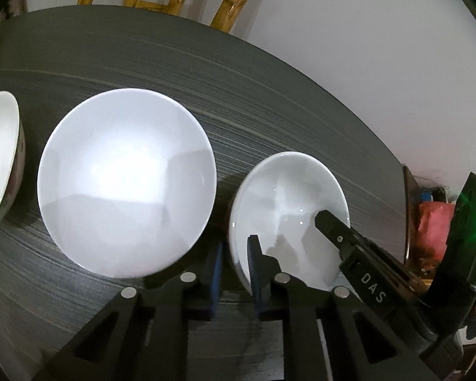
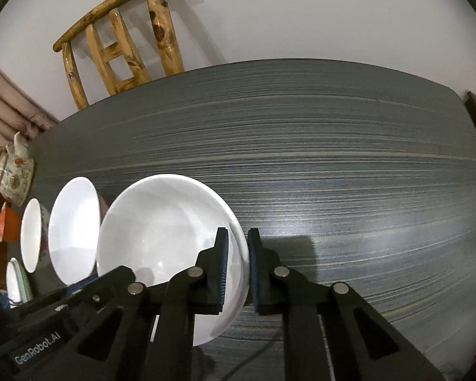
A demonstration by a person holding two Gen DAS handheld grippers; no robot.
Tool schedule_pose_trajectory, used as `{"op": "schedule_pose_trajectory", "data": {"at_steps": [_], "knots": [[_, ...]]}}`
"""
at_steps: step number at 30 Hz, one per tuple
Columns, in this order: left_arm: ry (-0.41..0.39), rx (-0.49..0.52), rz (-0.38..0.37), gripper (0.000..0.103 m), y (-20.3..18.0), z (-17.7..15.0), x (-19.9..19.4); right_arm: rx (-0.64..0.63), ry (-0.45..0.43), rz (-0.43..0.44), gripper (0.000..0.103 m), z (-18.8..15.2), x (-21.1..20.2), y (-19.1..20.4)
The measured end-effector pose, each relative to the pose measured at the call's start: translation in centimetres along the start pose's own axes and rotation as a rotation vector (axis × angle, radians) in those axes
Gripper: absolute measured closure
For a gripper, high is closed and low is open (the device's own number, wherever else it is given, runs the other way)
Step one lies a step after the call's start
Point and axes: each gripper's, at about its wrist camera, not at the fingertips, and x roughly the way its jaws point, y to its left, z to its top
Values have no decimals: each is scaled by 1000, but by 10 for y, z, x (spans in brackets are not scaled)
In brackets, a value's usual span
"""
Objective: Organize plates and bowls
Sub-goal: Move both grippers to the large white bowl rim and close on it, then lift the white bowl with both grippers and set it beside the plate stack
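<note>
Left gripper [image 1: 234, 254] straddles near rim of small bowl [image 1: 288, 203], lower centre-right; pads narrowly apart, contact unclear. Right gripper [image 2: 238, 255] straddles same bowl's [image 2: 171, 238] right rim; grip equally unclear. Plate [image 1: 127, 181] just left on table [image 1: 269, 101]; another bowl [image 1: 0, 155] at left edge.

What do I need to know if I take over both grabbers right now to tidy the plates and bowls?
Left gripper: open, fingers either side of the small white dish's rim, on the side nearest the big plate.
Right gripper: open, straddling the same dish's opposite rim, one finger inside.
Things: big white plate lies beside the dish, patterned bowl beyond it, all on the dark table.
Done: nothing looks stacked yet.
Left: probably close on the dish, lift it, then group plates and bowls.
</note>
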Motion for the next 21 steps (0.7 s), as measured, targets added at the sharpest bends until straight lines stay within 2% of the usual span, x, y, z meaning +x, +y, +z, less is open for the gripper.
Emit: {"op": "schedule_pose_trajectory", "data": {"at_steps": [4, 11, 21], "knots": [[-6, 37, 5, 91, -10, -4, 5, 8, -4, -3, 94, -2, 0, -1], [21, 57, 2, 92, -6, -17, 2, 11, -3, -18, 94, -15, -10, 5], [12, 92, -11, 93, 18, -44, -45, 10, -7, -22, 95, -60, -50, 33]]}}
